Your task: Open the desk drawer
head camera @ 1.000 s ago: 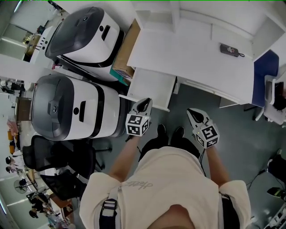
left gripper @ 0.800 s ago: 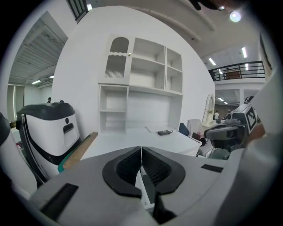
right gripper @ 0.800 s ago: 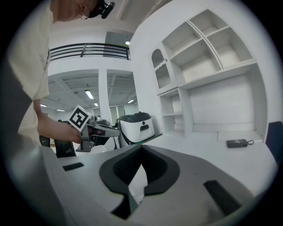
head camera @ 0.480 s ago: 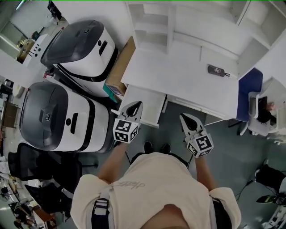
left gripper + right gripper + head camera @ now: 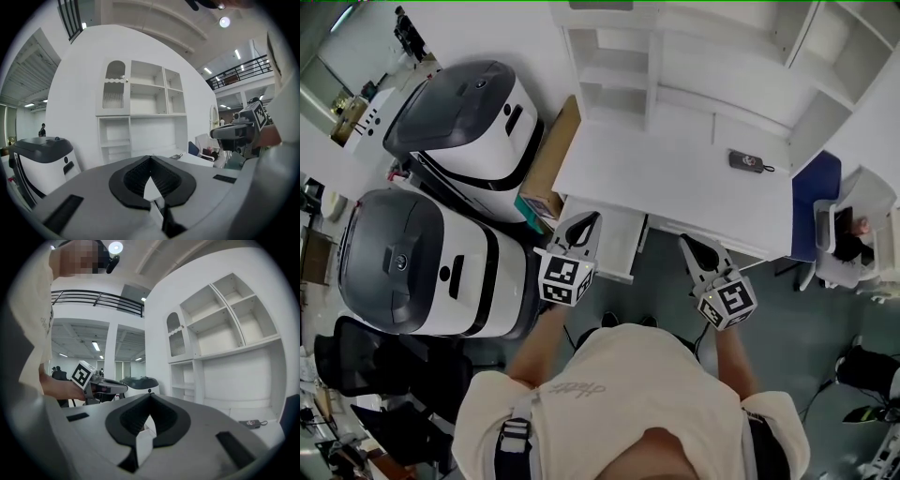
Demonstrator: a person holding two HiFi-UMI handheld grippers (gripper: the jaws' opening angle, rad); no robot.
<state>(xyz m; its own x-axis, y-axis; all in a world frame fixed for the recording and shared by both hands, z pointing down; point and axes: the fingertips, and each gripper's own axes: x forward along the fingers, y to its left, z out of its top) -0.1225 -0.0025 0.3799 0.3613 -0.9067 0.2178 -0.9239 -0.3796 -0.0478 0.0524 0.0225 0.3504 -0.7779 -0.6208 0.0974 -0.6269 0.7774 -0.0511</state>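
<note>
In front of the white desk [image 5: 675,173] | drawer [image 5: 619,236] stood pulled out under the desk's left end | left gripper [image 5: 587,222] clenched, empty, overlapping the drawer from above | right gripper [image 5: 692,246] clenched, empty, well right of the drawer

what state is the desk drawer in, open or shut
Open: in the head view the drawer juts out past the front edge of the desk, its white inside showing.

Bright, warped edges, dark corners, perhaps soft
</note>
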